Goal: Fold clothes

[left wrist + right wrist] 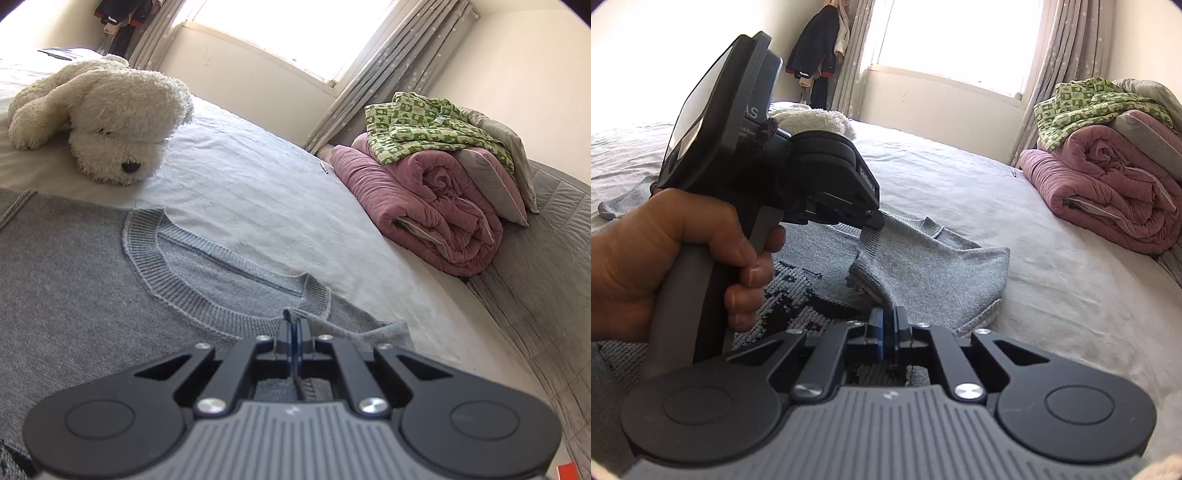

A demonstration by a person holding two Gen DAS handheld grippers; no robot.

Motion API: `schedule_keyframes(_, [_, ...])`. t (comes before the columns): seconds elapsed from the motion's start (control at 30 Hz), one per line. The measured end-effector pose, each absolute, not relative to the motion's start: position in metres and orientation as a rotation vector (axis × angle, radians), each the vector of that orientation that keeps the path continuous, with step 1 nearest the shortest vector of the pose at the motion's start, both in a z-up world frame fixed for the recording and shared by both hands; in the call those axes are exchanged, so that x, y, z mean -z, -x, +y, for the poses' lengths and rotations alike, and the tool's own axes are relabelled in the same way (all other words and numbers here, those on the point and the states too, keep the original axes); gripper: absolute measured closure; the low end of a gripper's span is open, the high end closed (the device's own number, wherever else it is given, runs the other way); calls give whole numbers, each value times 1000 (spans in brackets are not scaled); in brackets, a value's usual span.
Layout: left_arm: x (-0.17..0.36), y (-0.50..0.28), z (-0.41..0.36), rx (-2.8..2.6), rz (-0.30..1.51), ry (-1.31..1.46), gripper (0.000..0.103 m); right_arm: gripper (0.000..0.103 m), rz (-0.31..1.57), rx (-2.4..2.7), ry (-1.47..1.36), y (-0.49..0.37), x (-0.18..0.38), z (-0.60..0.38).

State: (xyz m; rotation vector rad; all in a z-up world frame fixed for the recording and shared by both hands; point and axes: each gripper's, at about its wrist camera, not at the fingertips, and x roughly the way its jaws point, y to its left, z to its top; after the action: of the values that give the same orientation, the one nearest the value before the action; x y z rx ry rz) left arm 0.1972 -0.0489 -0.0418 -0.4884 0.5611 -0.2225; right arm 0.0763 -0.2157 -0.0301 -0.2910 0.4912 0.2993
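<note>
Grey knitted sweater with ribbed neckline (pixel 92 277) lies flat on the white bed sheet (pixel 258 192). Left gripper (pixel 291 321) clamped on sweater fabric by the collar, jaws pressed together. Right gripper (pixel 889 317) pinching a raised fold of the sweater, jaws nearly closed. Left hand (pixel 665 258) grips its handle. White plush dog (pixel 107 118) beyond the sweater; pink rolled quilt (pixel 424 210) near the bed's far corner.

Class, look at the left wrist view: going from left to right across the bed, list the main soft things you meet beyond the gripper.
Fluffy white plush dog → ribbed neckline of the grey knitted sweater → rolled pink quilt, with the green-and-cream checked garment piled on top of it.
</note>
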Motion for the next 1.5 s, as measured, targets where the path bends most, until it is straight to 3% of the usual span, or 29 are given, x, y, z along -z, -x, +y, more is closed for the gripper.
schedule_keyframes(0.2, [48, -202, -45, 180, 624, 468, 97, 85, 562, -336, 336, -84, 39, -199])
schedule_keyframes(0.27, [44, -198, -43, 181, 611, 470, 91, 65, 564, -356, 306, -83, 35, -203])
schedule_keyframes(0.33, [40, -194, -41, 181, 598, 471, 83, 61, 564, -381, 242, -84, 30, -212])
schedule_keyframes(0.5, [23, -184, -49, 246, 553, 410, 82, 63, 520, -338, 129, -89, 16, -239])
schedule_keyframes(0.57, [22, -183, -56, 275, 542, 379, 82, 76, 508, -278, 107, -99, 14, -252])
schedule_keyframes(0.73, [38, -184, -72, 322, 557, 305, 82, 92, 533, -220, 59, -136, 23, -272])
schedule_keyframes(1.1, [66, -194, -53, 355, 615, 471, 85, 95, 537, -193, 240, -188, 43, -266])
schedule_keyframes(1.5, [68, -197, -51, 364, 620, 490, 85, 95, 565, -163, 197, -261, 45, -276])
